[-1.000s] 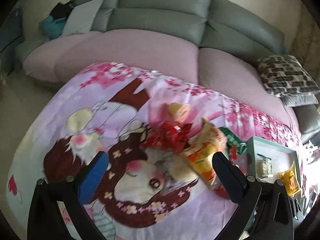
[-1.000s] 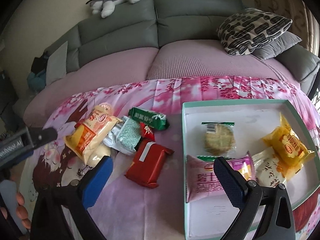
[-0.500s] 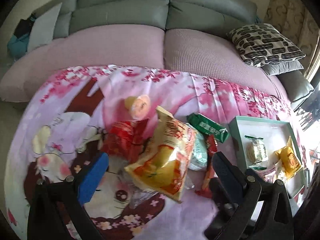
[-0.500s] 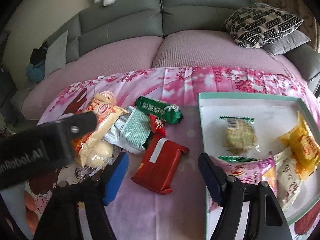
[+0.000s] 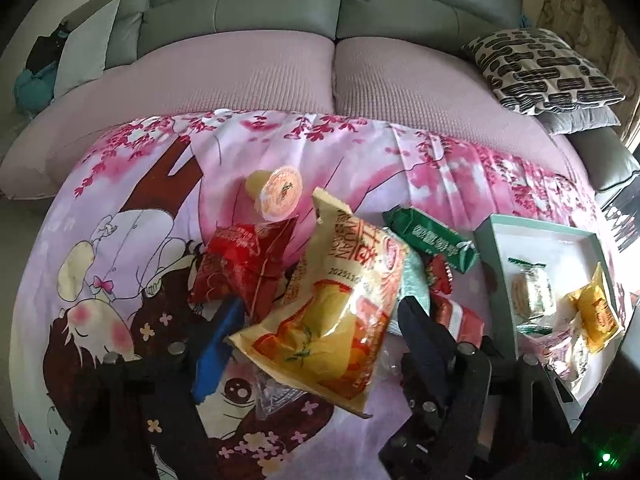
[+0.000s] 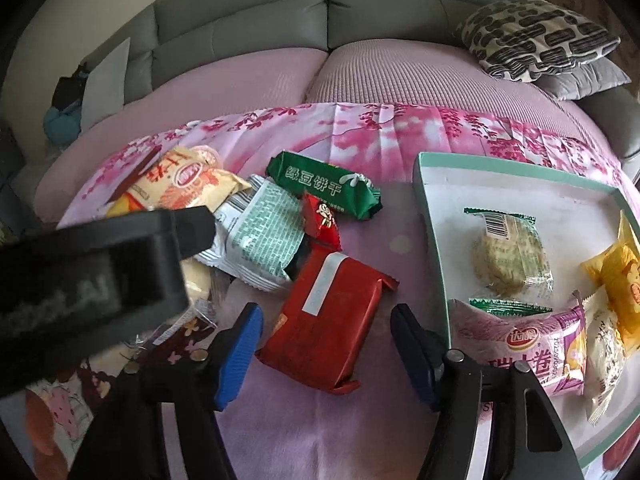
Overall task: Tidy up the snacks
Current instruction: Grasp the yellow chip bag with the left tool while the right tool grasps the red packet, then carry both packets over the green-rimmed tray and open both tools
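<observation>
A pile of snacks lies on the pink cartoon cloth. My left gripper (image 5: 316,332) is open, its fingers on either side of the big yellow-orange bag (image 5: 336,312), not closed on it. A crinkled red packet (image 5: 240,268) and a jelly cup (image 5: 278,196) lie behind it. My right gripper (image 6: 324,344) is open, straddling the red packet (image 6: 328,316). A green biscuit pack (image 6: 324,188), a white-green pack (image 6: 260,240) and a small red sachet (image 6: 322,220) lie beyond. The white tray (image 6: 432,208) at right holds several snacks.
The left gripper's black body (image 6: 92,272) crosses the left of the right wrist view. A grey sofa with pink seat covers (image 5: 280,80) stands behind the cloth. A patterned cushion (image 5: 540,68) lies at the back right.
Both grippers have moved in and down onto the pile. The left gripper swung right and its fingers narrowed around the yellow-orange bag. The right gripper's fingers narrowed around the red packet.
</observation>
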